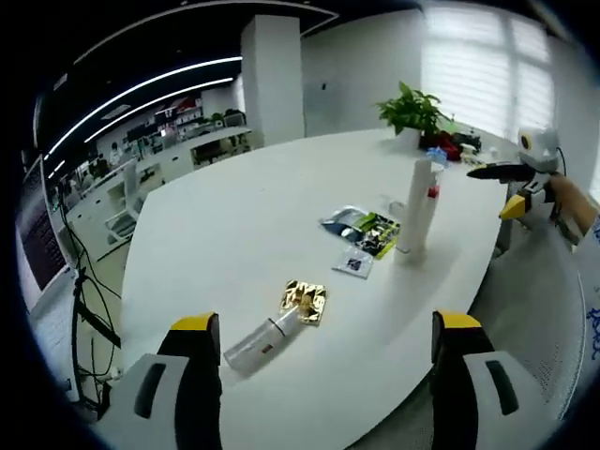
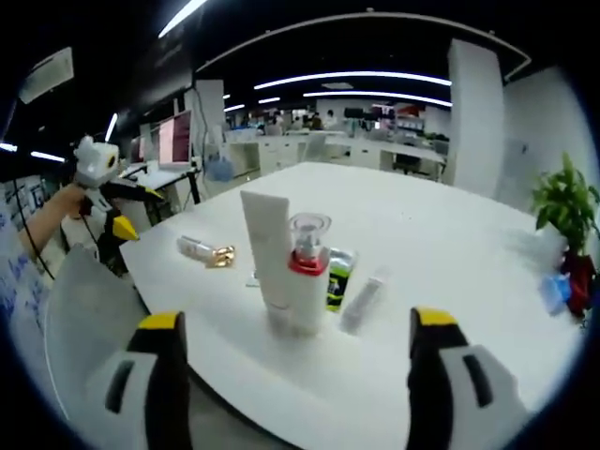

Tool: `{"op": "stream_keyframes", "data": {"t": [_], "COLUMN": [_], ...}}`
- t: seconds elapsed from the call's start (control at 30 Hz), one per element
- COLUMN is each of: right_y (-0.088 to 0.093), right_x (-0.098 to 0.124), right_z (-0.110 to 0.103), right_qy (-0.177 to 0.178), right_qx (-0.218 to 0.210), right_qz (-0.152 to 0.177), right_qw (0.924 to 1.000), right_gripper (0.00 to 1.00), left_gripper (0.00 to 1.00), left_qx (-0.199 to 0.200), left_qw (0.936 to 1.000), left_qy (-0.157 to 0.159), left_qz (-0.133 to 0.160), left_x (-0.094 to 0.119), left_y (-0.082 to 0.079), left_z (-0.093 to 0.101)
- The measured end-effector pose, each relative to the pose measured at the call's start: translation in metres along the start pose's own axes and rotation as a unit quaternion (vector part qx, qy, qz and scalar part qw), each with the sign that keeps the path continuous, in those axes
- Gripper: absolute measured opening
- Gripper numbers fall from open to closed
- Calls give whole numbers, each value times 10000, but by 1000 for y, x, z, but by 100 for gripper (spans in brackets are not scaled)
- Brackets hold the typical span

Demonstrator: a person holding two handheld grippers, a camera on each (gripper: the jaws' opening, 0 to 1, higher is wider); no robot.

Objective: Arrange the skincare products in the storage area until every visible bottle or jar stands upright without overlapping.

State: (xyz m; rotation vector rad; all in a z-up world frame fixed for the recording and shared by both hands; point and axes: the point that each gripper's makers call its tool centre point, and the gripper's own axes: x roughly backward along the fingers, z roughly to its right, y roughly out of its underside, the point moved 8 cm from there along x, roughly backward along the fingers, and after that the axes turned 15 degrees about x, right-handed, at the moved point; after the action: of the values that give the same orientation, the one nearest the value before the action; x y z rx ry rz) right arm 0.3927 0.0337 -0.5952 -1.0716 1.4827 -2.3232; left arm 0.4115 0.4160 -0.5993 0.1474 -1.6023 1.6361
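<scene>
On the white table [image 1: 234, 216] a tall white tube [image 1: 415, 202] and a clear pump bottle with a red collar [image 1: 430, 208] stand upright side by side, touching or nearly so. A small clear bottle [image 1: 261, 343] lies on its side near the front edge, close in front of my open left gripper [image 1: 326, 323]. My right gripper [image 1: 514, 187] hovers off the table's right edge. In the right gripper view the tube [image 2: 266, 246] and pump bottle [image 2: 307, 274] stand just ahead of the open right gripper [image 2: 297, 322]. A slim tube [image 2: 363, 300] lies beside them, and the small bottle [image 2: 195, 247] lies farther left.
A gold sachet [image 1: 305, 300] lies by the fallen bottle. Green and silver sachets [image 1: 366, 230] lie beside the standing pair. A potted plant [image 1: 412, 111] with small red and blue items stands at the table's far end. A hand holds the left gripper [image 2: 105, 202] off the table's left side.
</scene>
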Motion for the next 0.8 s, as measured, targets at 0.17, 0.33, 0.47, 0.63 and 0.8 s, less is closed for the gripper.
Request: {"op": "stream_keyframes", "data": {"t": [0.17, 0.33, 0.47, 0.63, 0.8], "right_y": [-1, 0, 1, 2, 1], "right_x": [-1, -3, -4, -5, -5], "right_z": [1, 2, 3, 2, 2], "right_qy": [-1, -16, -4, -16, -14], "right_qx": [11, -7, -14, -63, -79], "right_qz": [-29, -40, -87, -117, -162], "right_qw": [10000, 10000, 10000, 9999, 9998], "right_gripper": [100, 100, 100, 100, 100], "left_gripper": [88, 82, 72, 63, 54], "left_qx": [-104, -325, -539, -857, -1113], "left_qw": [9997, 9982, 9955, 9896, 9813], "left_qy": [-52, -105, -161, -102, -73], "left_qz": [-217, -496, -760, -1151, -1569], "left_x": [-14, -26, -33, -44, -58], "left_y": [2, 3, 3, 2, 5], "left_z": [-13, -29, -41, -54, -62]}}
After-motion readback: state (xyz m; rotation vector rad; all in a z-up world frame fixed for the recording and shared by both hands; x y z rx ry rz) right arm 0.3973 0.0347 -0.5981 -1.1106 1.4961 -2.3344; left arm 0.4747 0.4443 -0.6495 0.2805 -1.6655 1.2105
